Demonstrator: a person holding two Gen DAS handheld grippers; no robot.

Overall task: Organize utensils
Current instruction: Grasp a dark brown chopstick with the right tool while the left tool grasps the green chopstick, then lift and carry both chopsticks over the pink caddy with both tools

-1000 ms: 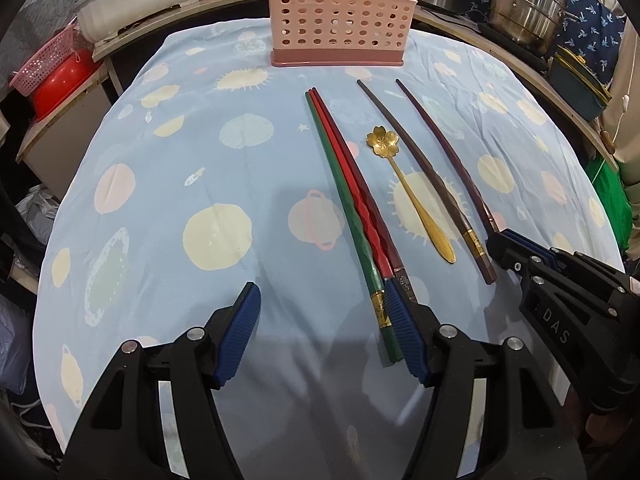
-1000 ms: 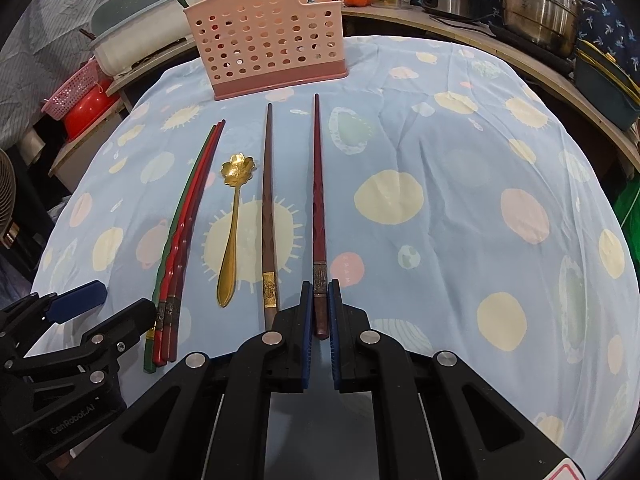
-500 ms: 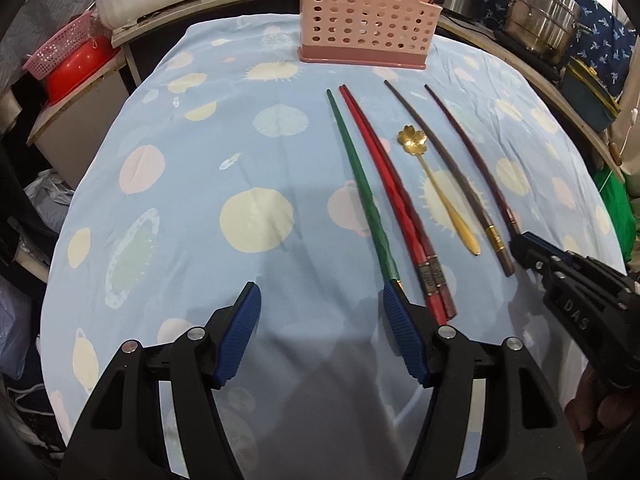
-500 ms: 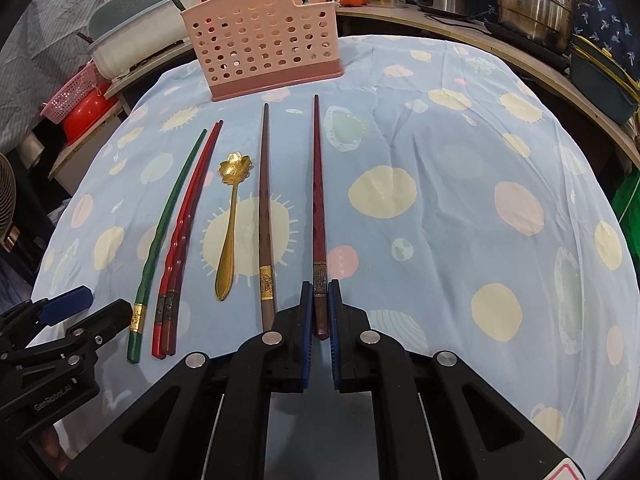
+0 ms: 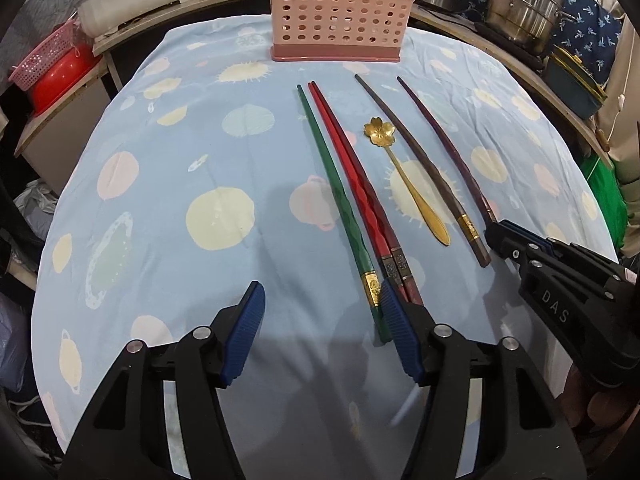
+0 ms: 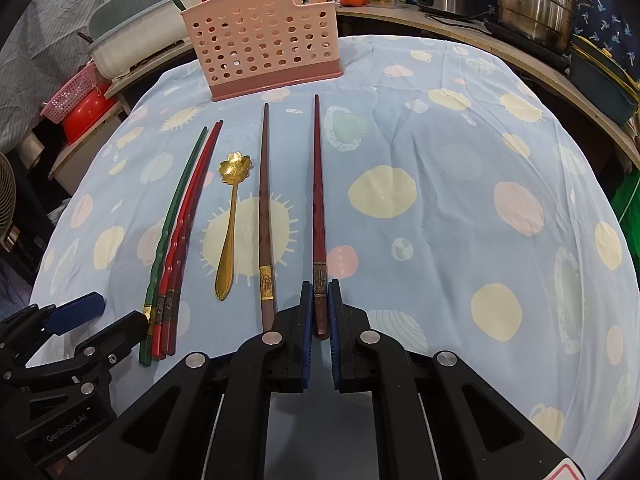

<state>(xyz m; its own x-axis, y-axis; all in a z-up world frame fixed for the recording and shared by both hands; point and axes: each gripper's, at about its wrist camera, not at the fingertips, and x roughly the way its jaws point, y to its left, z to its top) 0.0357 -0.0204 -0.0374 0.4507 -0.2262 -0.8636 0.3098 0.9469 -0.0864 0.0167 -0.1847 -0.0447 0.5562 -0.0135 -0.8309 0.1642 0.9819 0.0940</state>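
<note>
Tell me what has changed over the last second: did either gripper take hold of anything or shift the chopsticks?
The green chopstick swung away from the two red chopsticks, then back alongside. The left gripper is open, its jaws just closing a little, one pad beside the green chopstick's end. The right gripper stayed shut on the dark red chopstick. The spoon, brown chopstick and pink holder kept their places.

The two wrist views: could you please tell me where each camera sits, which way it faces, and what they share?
Left wrist view: on the left tool, angled down over the tablecloth toward the pink basket; its open jaws show, closing slightly, beside the green chopstick.
Right wrist view: on the right tool, facing likewise; its jaws clamp the dark red chopstick.
Shared: basket, gold spoon, all chopsticks, each other's tool.
</note>
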